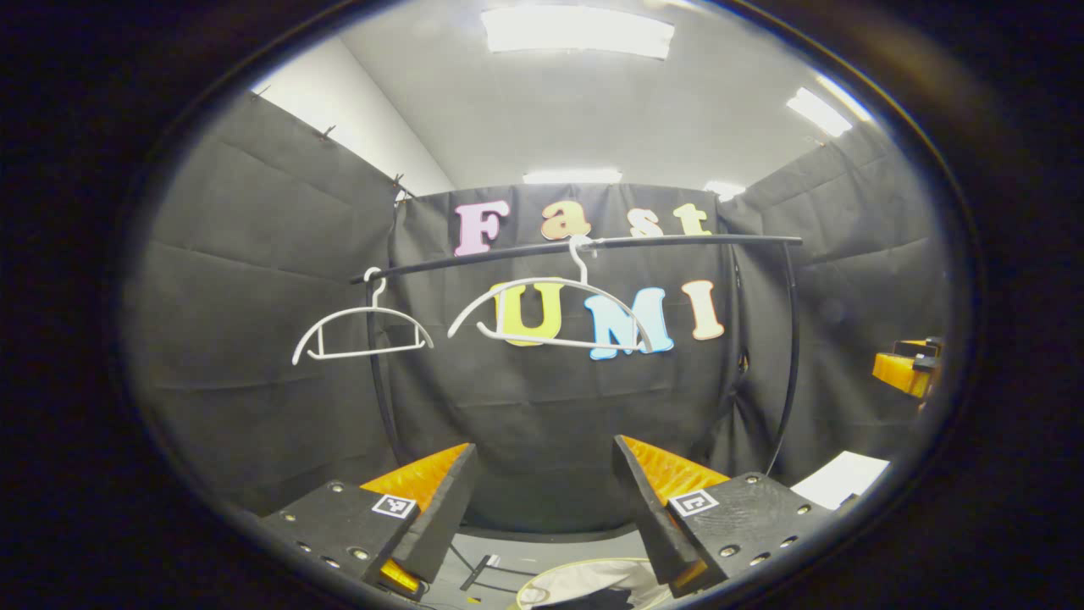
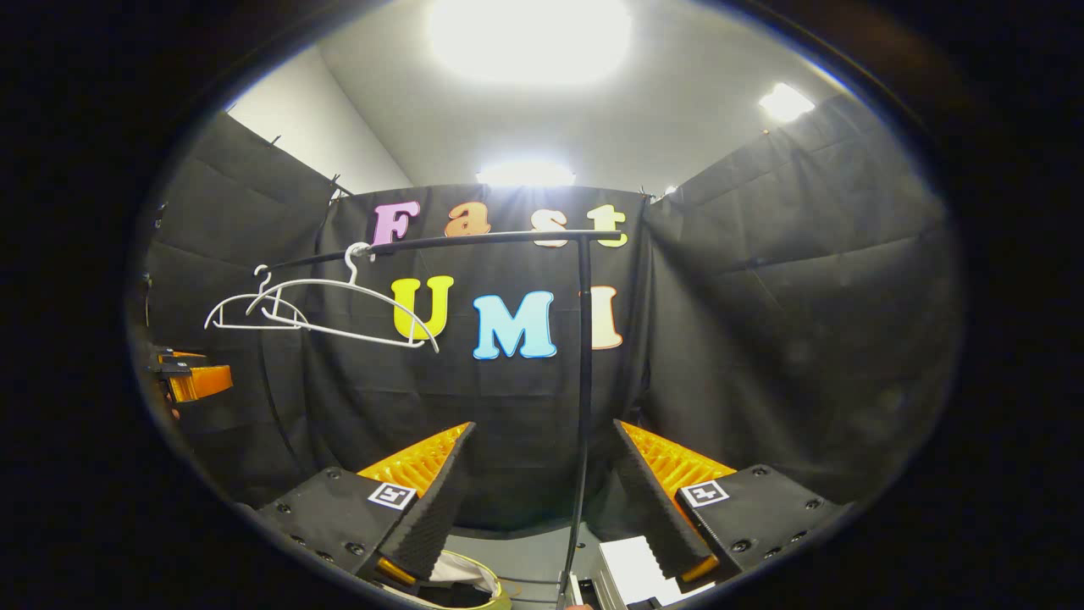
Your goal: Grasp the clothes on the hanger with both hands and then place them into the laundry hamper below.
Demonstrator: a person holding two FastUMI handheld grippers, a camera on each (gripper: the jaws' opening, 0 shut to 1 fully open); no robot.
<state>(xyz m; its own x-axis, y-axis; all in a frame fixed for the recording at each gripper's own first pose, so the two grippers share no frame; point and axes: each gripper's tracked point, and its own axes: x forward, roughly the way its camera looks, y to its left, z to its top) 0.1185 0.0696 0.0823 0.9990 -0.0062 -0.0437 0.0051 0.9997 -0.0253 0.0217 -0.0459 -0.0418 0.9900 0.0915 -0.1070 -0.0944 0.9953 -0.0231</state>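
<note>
left gripper: the left gripper [image 1: 542, 508] points at the back wall of the booth, its two fingers spread wide apart with nothing between them. it also shows far off at the left edge of the right gripper view.
right gripper: the right gripper [image 2: 542, 508] also faces the back wall, fingers spread wide, holding nothing. a dark upright post of the rack crosses the gap between them farther back. it shows as well at the far right edge of the left gripper view.
rack: a dark rail [image 1: 584, 247] runs level across the booth at about head height, on thin dark uprights.
hangers: two white hangers hang from the rail, both bare. the nearer hanger [image 1: 550, 318] sits near the middle of the rail and tilts a little; the farther hanger [image 1: 362, 332] hangs near the rail's left end.
clothes: pale fabric [image 1: 593, 585] lies low down inside the hamper, under the rack, partly cut off by the bottom edge.
hamper: the laundry hamper [image 2: 474, 576] stands on the floor below the rail, its yellowish round rim showing between the fingers.
floor: grey, with a white sheet [image 2: 635, 572] lying near the rack's right upright.
</note>
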